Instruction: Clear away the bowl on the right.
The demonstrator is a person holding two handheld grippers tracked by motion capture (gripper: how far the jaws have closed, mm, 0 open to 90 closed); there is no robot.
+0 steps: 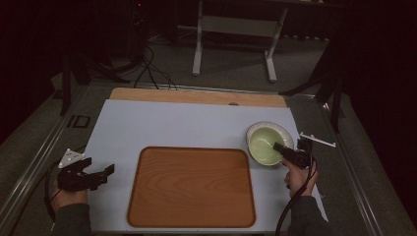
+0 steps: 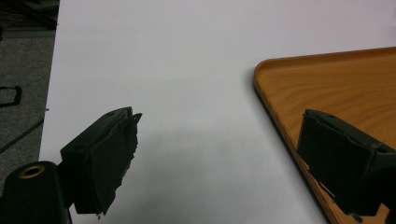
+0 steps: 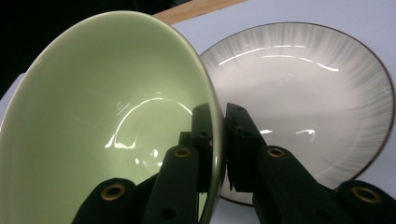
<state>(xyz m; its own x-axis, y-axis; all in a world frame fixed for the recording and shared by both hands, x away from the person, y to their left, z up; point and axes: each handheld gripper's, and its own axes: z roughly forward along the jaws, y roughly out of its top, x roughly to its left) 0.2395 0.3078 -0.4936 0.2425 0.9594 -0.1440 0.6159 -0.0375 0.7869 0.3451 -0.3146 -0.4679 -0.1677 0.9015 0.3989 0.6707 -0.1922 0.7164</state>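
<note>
A pale green bowl (image 1: 264,144) sits at the right of the table over a white plate (image 1: 255,129) with a dark rim. My right gripper (image 1: 281,149) is shut on the bowl's near rim. In the right gripper view the green bowl (image 3: 102,107) is tilted up off the white plate (image 3: 303,88), with one jaw inside the rim and one outside. A wooden tray (image 1: 192,187) lies in the middle of the table. My left gripper (image 1: 101,175) hovers open just left of the tray. In the left gripper view its jaws stand wide apart over the white mat (image 2: 187,70), by the tray's corner (image 2: 327,79).
A white mat (image 1: 162,123) covers the table, with a wooden strip (image 1: 196,96) along its far edge. A small white part (image 1: 317,139) lies right of the bowl. Cables (image 1: 150,69) and a stand's legs (image 1: 231,44) are on the floor beyond the table.
</note>
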